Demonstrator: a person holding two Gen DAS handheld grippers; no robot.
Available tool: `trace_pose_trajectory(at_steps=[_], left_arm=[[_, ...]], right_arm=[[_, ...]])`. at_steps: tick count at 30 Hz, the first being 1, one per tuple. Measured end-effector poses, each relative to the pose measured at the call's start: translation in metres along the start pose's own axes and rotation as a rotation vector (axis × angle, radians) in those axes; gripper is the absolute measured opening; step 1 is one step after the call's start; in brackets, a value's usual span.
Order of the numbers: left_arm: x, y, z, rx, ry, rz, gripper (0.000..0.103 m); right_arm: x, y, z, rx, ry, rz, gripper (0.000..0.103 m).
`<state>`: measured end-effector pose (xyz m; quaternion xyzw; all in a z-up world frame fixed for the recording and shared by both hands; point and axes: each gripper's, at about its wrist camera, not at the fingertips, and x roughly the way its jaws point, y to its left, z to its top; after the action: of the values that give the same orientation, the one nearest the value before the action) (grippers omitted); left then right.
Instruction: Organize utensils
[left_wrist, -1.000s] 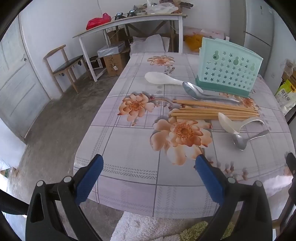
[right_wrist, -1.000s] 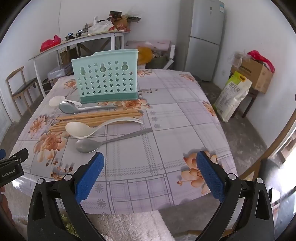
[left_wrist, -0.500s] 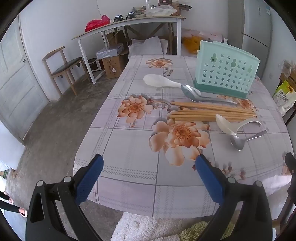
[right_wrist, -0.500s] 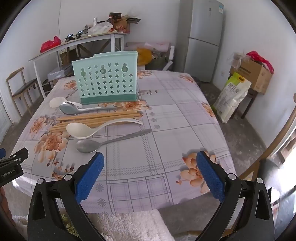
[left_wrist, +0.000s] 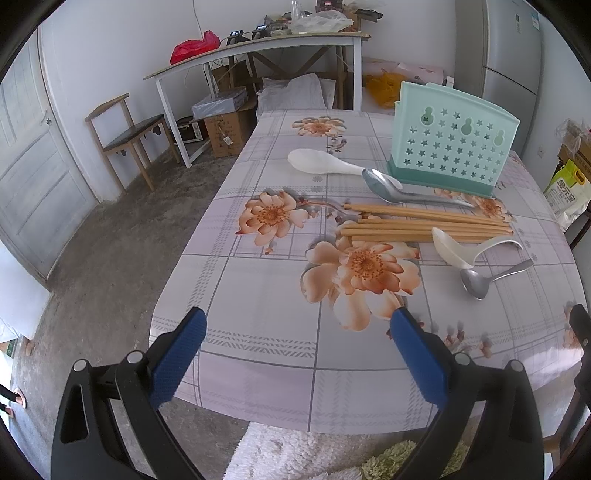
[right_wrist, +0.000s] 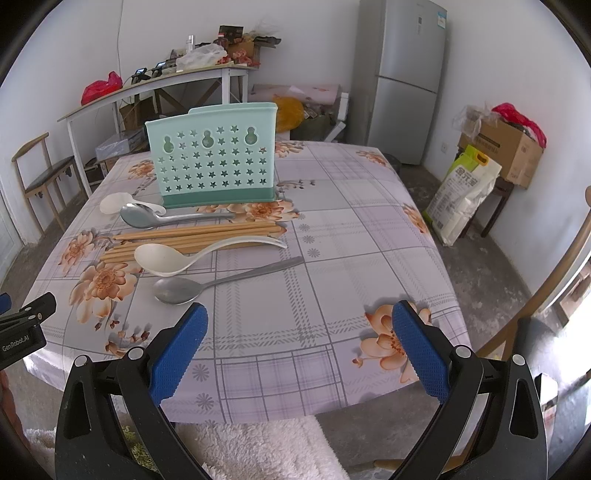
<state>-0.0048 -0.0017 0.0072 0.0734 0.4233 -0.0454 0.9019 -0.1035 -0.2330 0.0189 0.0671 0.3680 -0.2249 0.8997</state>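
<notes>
A mint-green perforated utensil holder (right_wrist: 214, 158) (left_wrist: 448, 147) stands upright at the far side of the floral table. In front of it lie a white rice paddle (left_wrist: 321, 164), a large metal spoon (right_wrist: 147, 218), several wooden chopsticks (right_wrist: 192, 236) (left_wrist: 424, 221), a white ladle spoon (right_wrist: 166, 258) (left_wrist: 452, 249) and a small metal spoon (right_wrist: 184, 290) (left_wrist: 476, 282). My left gripper (left_wrist: 295, 347) is open and empty above the near table edge. My right gripper (right_wrist: 299, 341) is open and empty, just short of the small metal spoon.
The table (right_wrist: 351, 229) has a flowered plastic cloth; its near edge drops to a white rug (right_wrist: 258, 450). A chair (left_wrist: 125, 133) and a white desk (left_wrist: 258, 48) stand at the left, a fridge (right_wrist: 410, 74) and rice sack (right_wrist: 461, 192) at the right.
Both grippers have shifted only slightly; the views have risen a little. Nothing on the table has moved.
</notes>
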Motion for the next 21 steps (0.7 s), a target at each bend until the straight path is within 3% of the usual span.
trace_pose_trajectory(at_steps=[21], left_arm=[[0.0039, 0.0041, -0.0015, 0.005, 0.017, 0.012, 0.098]], right_arm=[[-0.0025, 0.0006, -0.0011, 0.000, -0.004, -0.002, 0.095]])
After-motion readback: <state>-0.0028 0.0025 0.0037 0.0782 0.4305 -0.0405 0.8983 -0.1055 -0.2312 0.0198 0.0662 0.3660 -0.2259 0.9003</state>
